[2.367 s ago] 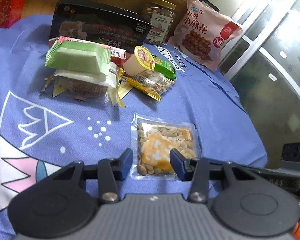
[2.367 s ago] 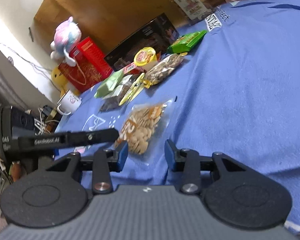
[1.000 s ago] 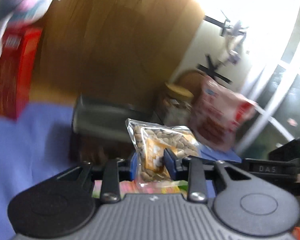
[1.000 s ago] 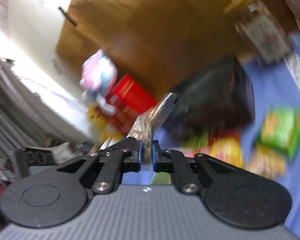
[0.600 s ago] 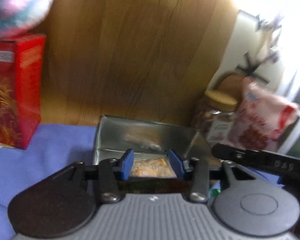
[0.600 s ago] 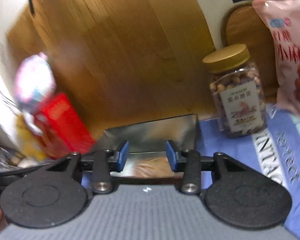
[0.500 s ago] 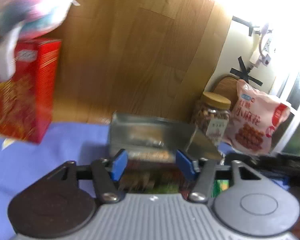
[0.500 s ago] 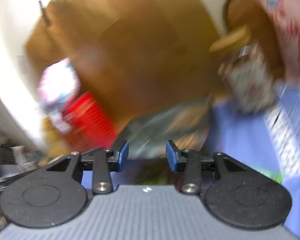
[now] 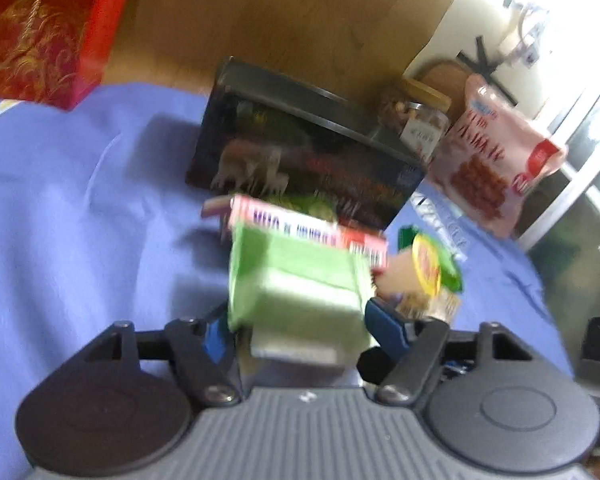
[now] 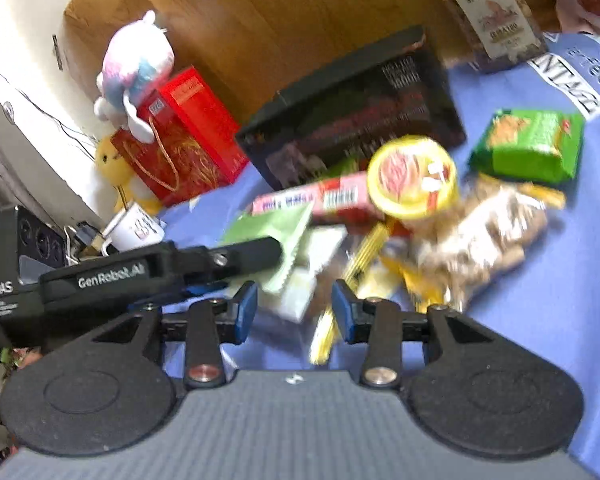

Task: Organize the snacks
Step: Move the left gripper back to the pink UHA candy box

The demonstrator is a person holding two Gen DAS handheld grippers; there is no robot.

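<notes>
Snacks [image 9: 320,264] lay heaped in the middle of a blue cloth [image 9: 80,220], against the front of a long black box [image 9: 300,160] at 12 o'clock of the heap. In the left wrist view the left tool [image 9: 296,330] stood spread, its jaws having just been opening, and a pale green packet [image 9: 296,292] sat in the gap. Blur hid whether the pads touched it. Behind the packet lay a pink-red carton [image 9: 308,232] with a barcode. Bare cloth ran wide from 7 to 10 o'clock of the heap, up to a red gift bag [image 9: 40,28]. At 3 o'clock the cloth's edge dropped off beside a glass door [image 9: 580,200].

The right tool [image 10: 294,310] was also spread after just opening, gripping nothing. A clear wrapper and a yellow strip [image 10: 352,272] lay on the cloth under its gap. From 3 to 5 o'clock of it the cloth was free. A yellow-lidded cup [image 10: 412,176], a clear bag of nuts [image 10: 484,236] and a green pouch [image 10: 528,148] sat at 1 o'clock.

"GenRobot.AI" and "DAS" could be read on the left tool's body at 9 o'clock. A nut jar [image 10: 488,12] and a pink bag [image 9: 492,160] carried Chinese characters. White print on the cloth ended in "fect".
</notes>
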